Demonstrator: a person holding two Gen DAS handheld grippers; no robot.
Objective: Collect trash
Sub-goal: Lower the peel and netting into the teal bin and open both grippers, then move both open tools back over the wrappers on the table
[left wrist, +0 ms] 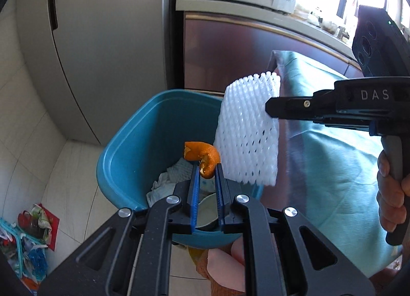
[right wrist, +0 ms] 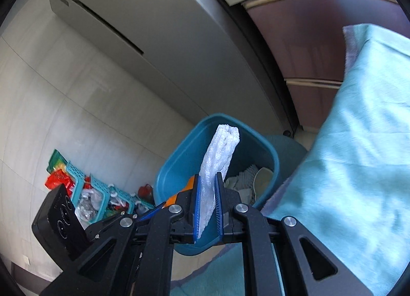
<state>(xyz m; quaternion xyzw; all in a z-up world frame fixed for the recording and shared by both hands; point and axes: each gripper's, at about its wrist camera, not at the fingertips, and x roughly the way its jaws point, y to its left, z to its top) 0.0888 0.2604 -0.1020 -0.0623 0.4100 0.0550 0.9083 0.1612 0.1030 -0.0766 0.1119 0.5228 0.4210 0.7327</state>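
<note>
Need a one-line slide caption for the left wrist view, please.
Left gripper holds orange peel over the blue bin; right gripper brings a white foam net.

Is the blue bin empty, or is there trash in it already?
Not empty: the blue bin already holds crumpled white paper and a pale bowl-like piece.

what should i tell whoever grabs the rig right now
Left hand-held gripper: shut on an orange peel, over the blue bin.
Right hand-held gripper: shut on a white foam net, also above the bin, beside the peel.
In the bin already: crumpled white paper and a pale bowl-like piece.
Left: release both pieces into the bin. Whether more trash remains on the table cannot be seen.
</note>
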